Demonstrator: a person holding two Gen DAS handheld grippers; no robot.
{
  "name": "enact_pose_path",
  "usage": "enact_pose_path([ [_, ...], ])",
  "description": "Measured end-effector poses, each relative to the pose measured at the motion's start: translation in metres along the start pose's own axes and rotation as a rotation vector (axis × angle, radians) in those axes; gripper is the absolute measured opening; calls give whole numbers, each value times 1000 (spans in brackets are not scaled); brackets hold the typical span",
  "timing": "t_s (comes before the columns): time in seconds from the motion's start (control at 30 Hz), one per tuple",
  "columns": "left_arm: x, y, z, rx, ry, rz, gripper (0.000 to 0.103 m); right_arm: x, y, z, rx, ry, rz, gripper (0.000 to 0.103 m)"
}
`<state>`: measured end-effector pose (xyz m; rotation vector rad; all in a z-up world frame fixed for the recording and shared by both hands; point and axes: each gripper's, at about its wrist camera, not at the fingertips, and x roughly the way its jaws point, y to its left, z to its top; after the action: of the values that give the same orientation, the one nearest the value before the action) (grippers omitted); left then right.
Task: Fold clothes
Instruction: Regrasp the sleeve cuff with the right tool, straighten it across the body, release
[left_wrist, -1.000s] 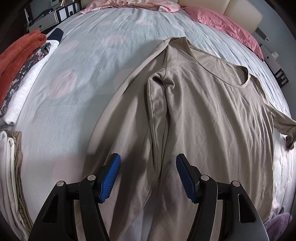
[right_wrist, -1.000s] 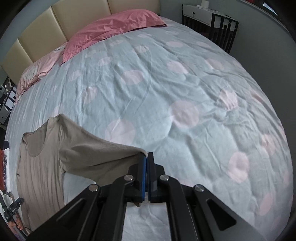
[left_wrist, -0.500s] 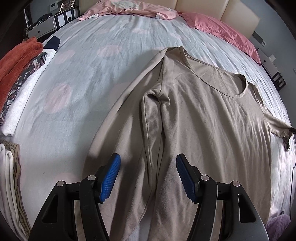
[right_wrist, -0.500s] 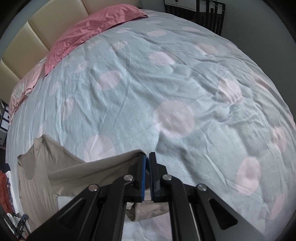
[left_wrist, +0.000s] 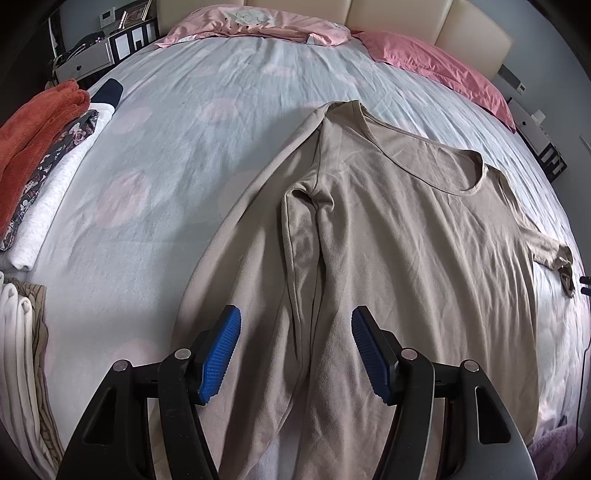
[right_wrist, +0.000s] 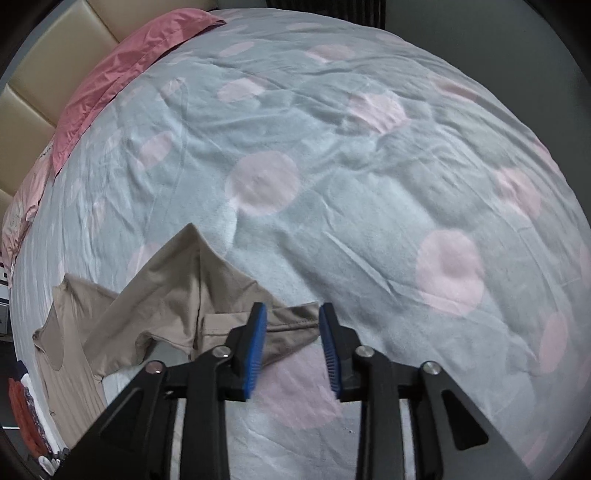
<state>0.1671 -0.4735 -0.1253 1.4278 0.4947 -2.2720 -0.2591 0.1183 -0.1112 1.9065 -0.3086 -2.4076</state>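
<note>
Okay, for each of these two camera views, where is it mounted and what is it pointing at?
Left wrist: on the left gripper, angled down at the beige long-sleeve top on the bed; its blue-padded fingers stand apart.
Right wrist: on the right gripper, angled down at the top's sleeve cuff, which lies between its opening fingers.
Both show the top, spotted bedcover and pink pillow.

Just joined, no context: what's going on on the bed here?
A person with a handheld gripper in each hand is folding a beige long-sleeved top spread on the spotted bedspread. One sleeve lies along the body. The left gripper hovers open over it. The right gripper has its jaws opening over the other sleeve's cuff, which lies on the bed. Folded clothes sit at the edge.
</note>
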Motion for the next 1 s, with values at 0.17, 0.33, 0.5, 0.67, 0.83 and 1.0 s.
enact_pose_path([
  [0.17,0,1,0,4,2,7,64,15,-4,2,11,26,-14,40],
  [0.33,5,-3,3,13,17,18,64,25,10,-5,-106,56,-53,6],
  [0.5,6,-7,2,39,21,30,64,0,14,-10,-176,23,-77,3],
  [0.67,1,-7,1,43,9,32,64,-36,0,-14,-187,-23,-112,3],
  [0.83,-4,-7,1,41,-2,35,64,-51,-30,-13,-140,-24,-137,4],
  [1.0,-10,-9,0,46,-14,50,64,-51,-63,-23,-53,-20,-169,6],
])
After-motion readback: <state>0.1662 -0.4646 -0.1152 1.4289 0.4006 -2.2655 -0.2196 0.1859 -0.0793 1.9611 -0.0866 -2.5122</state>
